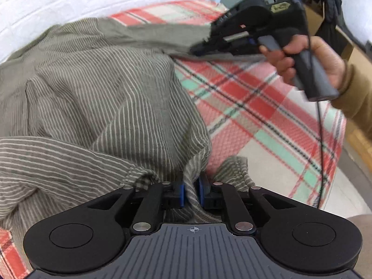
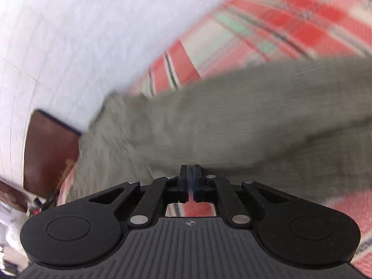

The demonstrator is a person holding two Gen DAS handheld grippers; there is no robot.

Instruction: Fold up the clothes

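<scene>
On the bed, over a red, green and white plaid blanket (image 1: 267,107), lies a grey striped shirt (image 1: 97,97), crumpled and partly lifted. It covers the left and middle part of the blanket in the left wrist view, and one long part of it stretches toward the upper right.

At the bottom of that view, the left gripper (image 1: 191,191) has its jaws a little apart. A bunch of the shirt passes between the blue pads (image 1: 181,194), but if the pads really press on the cloth I cannot tell.

The right gripper (image 1: 197,50) is at the upper right, held by a hand (image 1: 309,62) with a tan sleeve (image 1: 353,97). Its tip is at the edge of the stretched part of the shirt. In the right wrist view, which is blurred, its jaws are together, and the shirt edge meets the tips; whether cloth is caught there I cannot tell.

Behind the bed stands a white wall (image 1: 69,2).
</scene>
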